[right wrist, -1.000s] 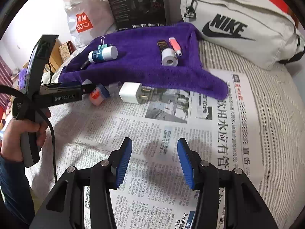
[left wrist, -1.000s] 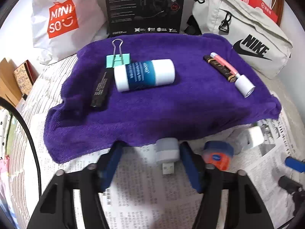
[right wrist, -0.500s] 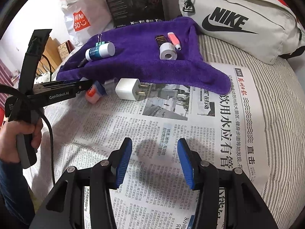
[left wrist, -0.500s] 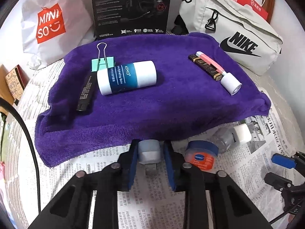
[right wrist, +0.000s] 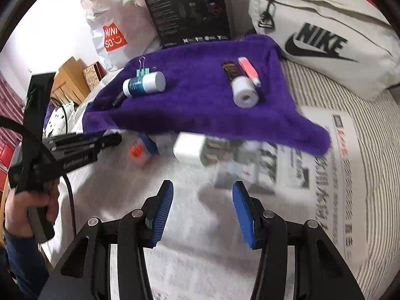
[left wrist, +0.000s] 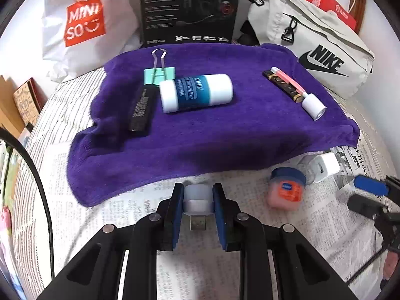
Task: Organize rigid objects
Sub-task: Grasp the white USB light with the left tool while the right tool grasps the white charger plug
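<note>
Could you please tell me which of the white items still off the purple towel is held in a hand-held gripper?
The small USB plug, clamped in the left hand-held gripper; the white charger lies free on the newspaper.

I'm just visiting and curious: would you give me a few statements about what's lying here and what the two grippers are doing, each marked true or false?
1. The left gripper is shut on the small white USB plug. True.
2. The right gripper holds the white charger. False: its jaws are open with nothing between them.
3. The blue and white bottle lies on the purple towel. True.
4. The little orange jar sits on the towel. False: it rests on the newspaper.
</note>
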{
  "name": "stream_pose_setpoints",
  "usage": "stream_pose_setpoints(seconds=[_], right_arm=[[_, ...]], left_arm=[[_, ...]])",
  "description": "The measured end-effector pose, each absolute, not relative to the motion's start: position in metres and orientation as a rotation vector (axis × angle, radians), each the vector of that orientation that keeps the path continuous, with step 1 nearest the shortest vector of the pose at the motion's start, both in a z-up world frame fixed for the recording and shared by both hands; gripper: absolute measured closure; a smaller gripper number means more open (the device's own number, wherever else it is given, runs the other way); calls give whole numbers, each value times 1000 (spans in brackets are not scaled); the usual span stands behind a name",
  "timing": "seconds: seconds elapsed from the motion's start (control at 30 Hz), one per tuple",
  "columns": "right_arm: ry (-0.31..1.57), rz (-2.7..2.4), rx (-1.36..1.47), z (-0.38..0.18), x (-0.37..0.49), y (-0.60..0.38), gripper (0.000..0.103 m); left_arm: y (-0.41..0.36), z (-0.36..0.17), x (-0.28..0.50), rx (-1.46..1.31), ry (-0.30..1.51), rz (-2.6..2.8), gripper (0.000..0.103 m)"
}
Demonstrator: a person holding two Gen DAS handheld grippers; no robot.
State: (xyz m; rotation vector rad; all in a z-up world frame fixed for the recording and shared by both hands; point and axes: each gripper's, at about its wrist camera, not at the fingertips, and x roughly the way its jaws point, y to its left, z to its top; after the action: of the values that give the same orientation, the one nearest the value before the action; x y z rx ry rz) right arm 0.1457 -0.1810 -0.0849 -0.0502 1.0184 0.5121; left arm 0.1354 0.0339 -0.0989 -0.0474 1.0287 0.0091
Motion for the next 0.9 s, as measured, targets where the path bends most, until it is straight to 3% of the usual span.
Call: stream_pose_setpoints(seconds=[0.9], right_arm=[[998, 402, -165, -101, 182, -156, 50]], left_arm=[[46, -101, 127, -63, 1009, -20, 80]])
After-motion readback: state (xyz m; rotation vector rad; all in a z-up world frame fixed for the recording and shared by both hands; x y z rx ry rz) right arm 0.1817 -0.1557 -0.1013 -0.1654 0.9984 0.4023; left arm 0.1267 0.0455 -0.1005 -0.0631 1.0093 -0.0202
